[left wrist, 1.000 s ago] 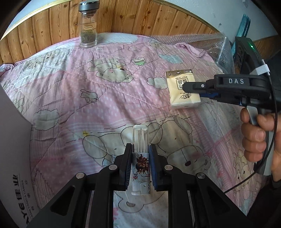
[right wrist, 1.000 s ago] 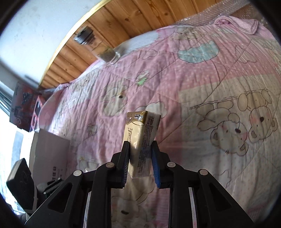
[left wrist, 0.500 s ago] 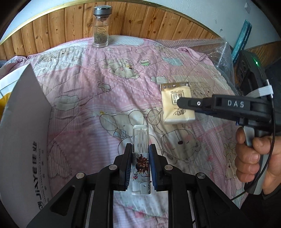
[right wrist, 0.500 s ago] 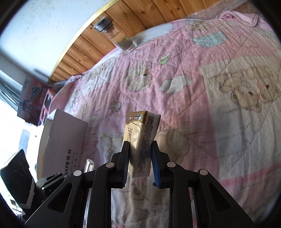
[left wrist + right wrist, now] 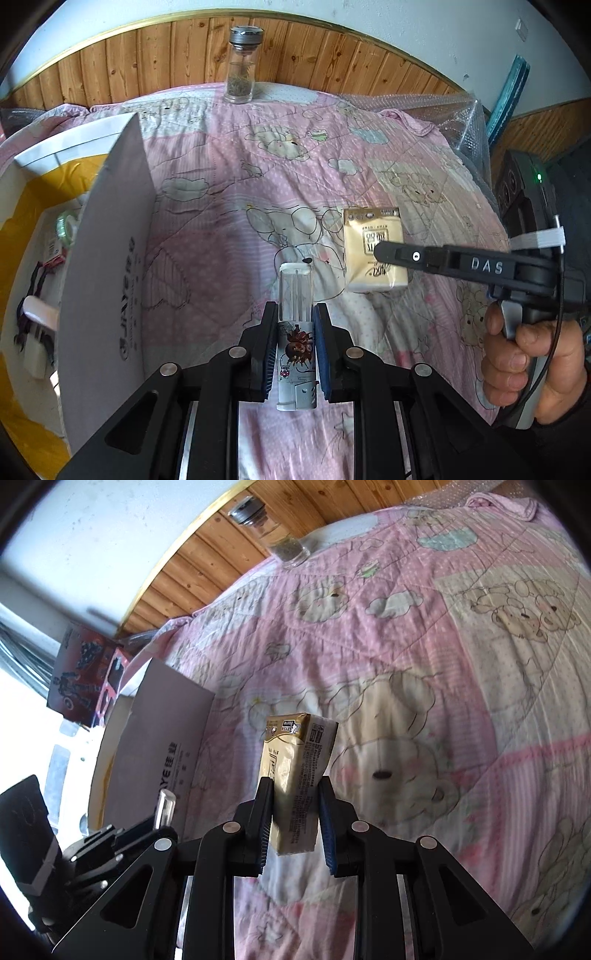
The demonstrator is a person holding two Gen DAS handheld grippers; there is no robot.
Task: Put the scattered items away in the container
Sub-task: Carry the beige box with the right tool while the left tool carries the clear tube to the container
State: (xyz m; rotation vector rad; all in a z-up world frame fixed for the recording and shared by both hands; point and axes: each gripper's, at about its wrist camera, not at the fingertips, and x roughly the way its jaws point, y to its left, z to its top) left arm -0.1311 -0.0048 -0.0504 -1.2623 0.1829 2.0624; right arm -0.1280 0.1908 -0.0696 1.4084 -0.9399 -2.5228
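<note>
Gripping a clear-capped tube [image 5: 295,332] with a cartoon label, the left tongs [image 5: 294,345] are clamped on its printed lower half, and the transparent cap sticks out forward toward 12 o'clock over the bed. In the right wrist view the same tongs [image 5: 147,830] show at 8 o'clock with the clear cap poking up. The right tongs [image 5: 294,812] are clenched on a gold tissue pack [image 5: 295,771], held by its two long faces with its top end pointing away; from the left wrist view that pack [image 5: 373,251] sits at 2 o'clock from the tube, one finger [image 5: 424,256] of the right tongs lying across it, and a hand [image 5: 532,362] wraps the handle at 4 o'clock. Below both lies a pink quilt [image 5: 229,206] printed with bears. At 9 o'clock of the left tongs stands the open white box [image 5: 110,258], its lettered flap upright, with a roll of tape [image 5: 64,230] and other small things inside that are hard to make out. Far off at 12 o'clock a glass jar [image 5: 242,66] with a grey lid stands against the wood-panelled wall [image 5: 155,59].
</note>
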